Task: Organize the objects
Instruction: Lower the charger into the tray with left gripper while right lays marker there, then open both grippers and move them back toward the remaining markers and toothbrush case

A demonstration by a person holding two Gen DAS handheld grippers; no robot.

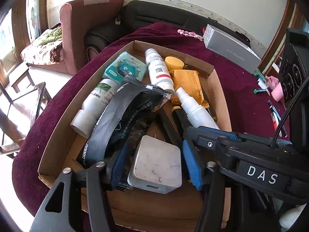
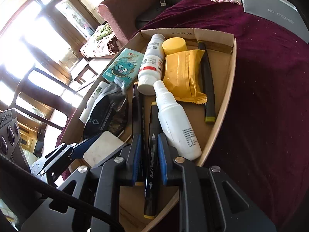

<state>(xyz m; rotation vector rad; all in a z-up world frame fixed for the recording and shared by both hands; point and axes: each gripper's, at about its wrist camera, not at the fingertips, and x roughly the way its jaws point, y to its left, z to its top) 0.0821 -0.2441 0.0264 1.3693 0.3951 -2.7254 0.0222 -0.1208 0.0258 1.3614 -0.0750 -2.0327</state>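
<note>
Inside the cardboard box [image 1: 218, 81] on the maroon-covered tabletop [image 1: 241, 89], the left tool [image 1: 154, 166] stands spread around a white charger block [image 1: 156, 166], its blue pads apart from the block's sides. The right tool [image 2: 148, 154] is pressed together on a black marker [image 2: 151, 164], just beside a white spray bottle [image 2: 177, 123]

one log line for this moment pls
task organize objects | left gripper open, fingers either side of white charger in cardboard box | right gripper shut on black marker
</note>
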